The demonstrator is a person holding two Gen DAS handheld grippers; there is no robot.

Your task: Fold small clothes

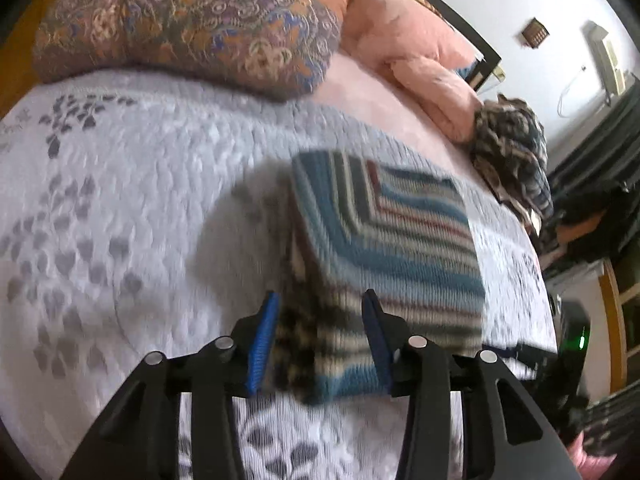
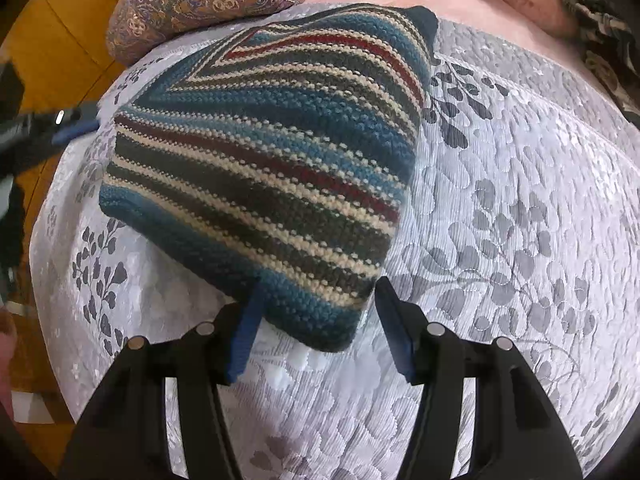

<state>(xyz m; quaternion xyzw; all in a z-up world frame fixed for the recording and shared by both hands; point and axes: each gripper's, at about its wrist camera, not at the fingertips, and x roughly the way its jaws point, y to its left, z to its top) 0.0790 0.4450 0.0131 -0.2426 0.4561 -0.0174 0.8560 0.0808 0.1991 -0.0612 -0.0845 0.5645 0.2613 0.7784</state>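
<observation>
One folded striped knit lies on the quilt, a corner reaching between each gripper's spread fingers: left gripper, right gripper. Left view is motion-blurred; contact unclear.

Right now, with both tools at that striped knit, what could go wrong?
The left tool and right tool are open around edges of the folded striped knit; closing could pinch only the top layer and undo the fold. A deep grab might also catch the quilted bedspread. The left view is blurred, so aim may be off.
</observation>
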